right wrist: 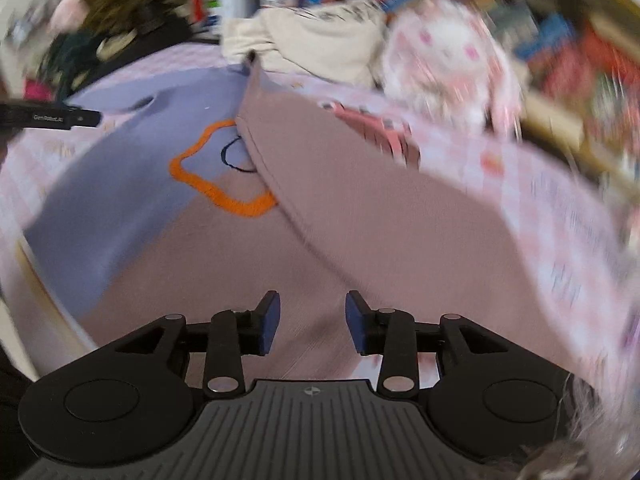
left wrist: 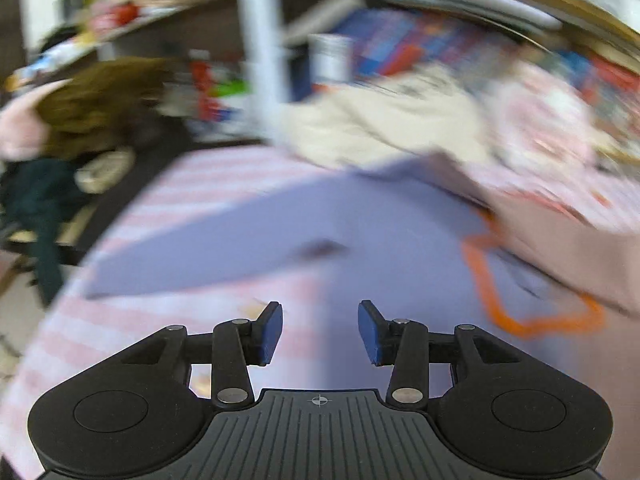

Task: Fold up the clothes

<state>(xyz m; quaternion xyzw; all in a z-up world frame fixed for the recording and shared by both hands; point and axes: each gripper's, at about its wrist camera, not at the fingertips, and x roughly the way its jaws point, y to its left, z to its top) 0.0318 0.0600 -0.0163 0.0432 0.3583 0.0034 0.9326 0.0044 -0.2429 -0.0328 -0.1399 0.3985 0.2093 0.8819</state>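
A lavender garment [left wrist: 248, 232] with an orange outlined patch [left wrist: 516, 312] lies flat on a pink-and-white checked bed cover [left wrist: 120, 320]. A mauve fabric panel [right wrist: 360, 216] is folded over its right side, and the orange patch [right wrist: 216, 184] shows beside the fold. My left gripper [left wrist: 320, 330] hovers over the garment's near edge, open, with nothing between its blue pads. My right gripper [right wrist: 312, 322] stands open above the mauve fabric, its pads apart and empty. The tip of the other gripper [right wrist: 52, 118] shows at the far left of the right wrist view.
A cream garment [left wrist: 380, 128] and a pink plush toy [right wrist: 452, 56] lie at the back of the bed. A white post [left wrist: 262, 48] stands behind, with cluttered shelves. Dark clothes hang over a chair [left wrist: 36, 208] at the left. Both views are motion-blurred.
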